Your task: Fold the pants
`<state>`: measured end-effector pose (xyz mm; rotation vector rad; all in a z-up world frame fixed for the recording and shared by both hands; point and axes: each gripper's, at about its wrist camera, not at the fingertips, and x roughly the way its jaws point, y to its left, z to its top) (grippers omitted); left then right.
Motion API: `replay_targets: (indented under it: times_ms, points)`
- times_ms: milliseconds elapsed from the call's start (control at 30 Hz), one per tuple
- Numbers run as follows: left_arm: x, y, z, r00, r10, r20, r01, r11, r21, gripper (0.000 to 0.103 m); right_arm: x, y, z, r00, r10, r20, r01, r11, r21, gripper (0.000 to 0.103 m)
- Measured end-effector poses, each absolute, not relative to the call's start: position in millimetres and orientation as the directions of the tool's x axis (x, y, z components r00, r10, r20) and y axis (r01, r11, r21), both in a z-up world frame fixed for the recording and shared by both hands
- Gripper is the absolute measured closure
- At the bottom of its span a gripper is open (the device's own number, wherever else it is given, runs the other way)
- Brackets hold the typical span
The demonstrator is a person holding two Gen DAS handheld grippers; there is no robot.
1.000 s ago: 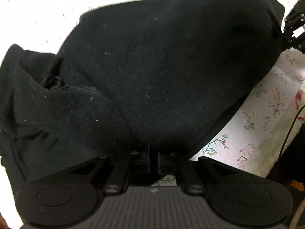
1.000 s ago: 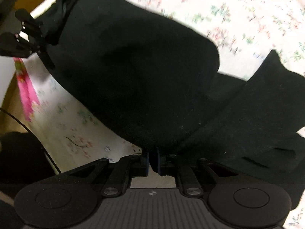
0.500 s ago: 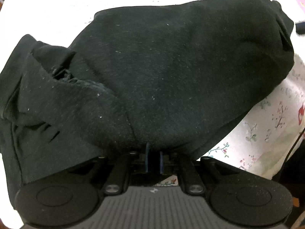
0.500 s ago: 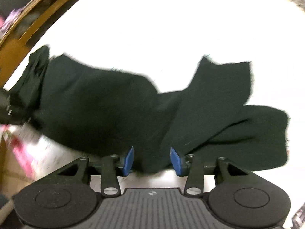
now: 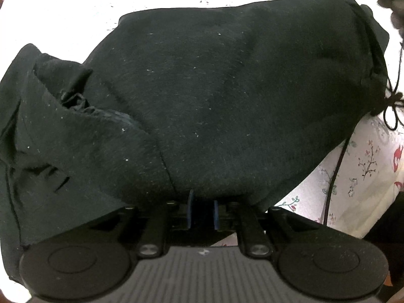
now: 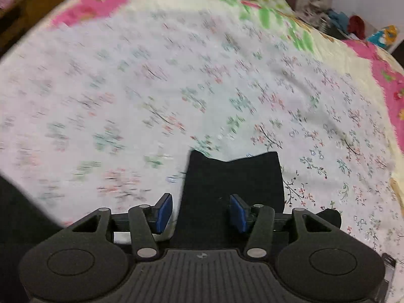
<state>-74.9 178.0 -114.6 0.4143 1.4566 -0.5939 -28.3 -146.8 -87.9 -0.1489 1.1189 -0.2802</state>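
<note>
The black pants [image 5: 214, 96] fill the left wrist view, bunched on the floral bedsheet [image 5: 363, 166], with a drawstring bow [image 5: 390, 111] at the right end. My left gripper [image 5: 202, 212] sits at the pants' near edge, its blue pads a small gap apart with black fabric between them. In the right wrist view my right gripper [image 6: 200, 213] is open and empty. It hovers over a leg end of the pants [image 6: 232, 186], which lies flat on the sheet [image 6: 151, 88].
The bed's sheet has pink and green patches [image 6: 101, 0] at the far edge. Clothes and clutter [image 6: 353, 22] lie beyond the bed at the top right. A thin black cable [image 5: 335, 174] runs over the sheet at the right of the left wrist view.
My right gripper has opened, let go of the pants and swung away over the leg end. My left gripper's pads have parted slightly; the pants now rest on the bed.
</note>
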Motion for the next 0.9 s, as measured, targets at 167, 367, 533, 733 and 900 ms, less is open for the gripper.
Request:
replay_targets:
  times_ms: [167, 367, 533, 733, 900]
  points:
    - [-73, 188, -116, 0.014, -0.132, -0.991, 0.609, 0.788, -0.097, 0.079, -25, -166, -108, 0.358, -0.278, -0.891, 0.185, 0.957, -0.225, 0.068]
    - [-70, 187, -110, 0.021, -0.130, -0.991, 0.614, 0.784, -0.090, 0.079, -43, -199, -68, 0.426, -0.133, -0.895, 0.284, 0.959, -0.008, 0.103]
    - [-67, 178, -100, 0.022, -0.114, -0.993, 0.630, 0.773, -0.075, 0.077, -88, -240, -5, 0.655, 0.017, -0.756, 0.327, 0.895, 0.303, 0.103]
    - [-69, 166, -104, 0.004, -0.096, -0.995, 0.656, 0.751, -0.070, 0.077, -167, -310, -44, 0.674, -0.060, -0.737, 0.578, 0.663, 0.475, 0.100]
    - [-72, 160, -104, -0.005, -0.067, -0.998, 0.687, 0.724, -0.052, 0.077, -193, -325, -90, 0.561, -0.091, -0.823, 0.715, 0.554, 0.427, 0.095]
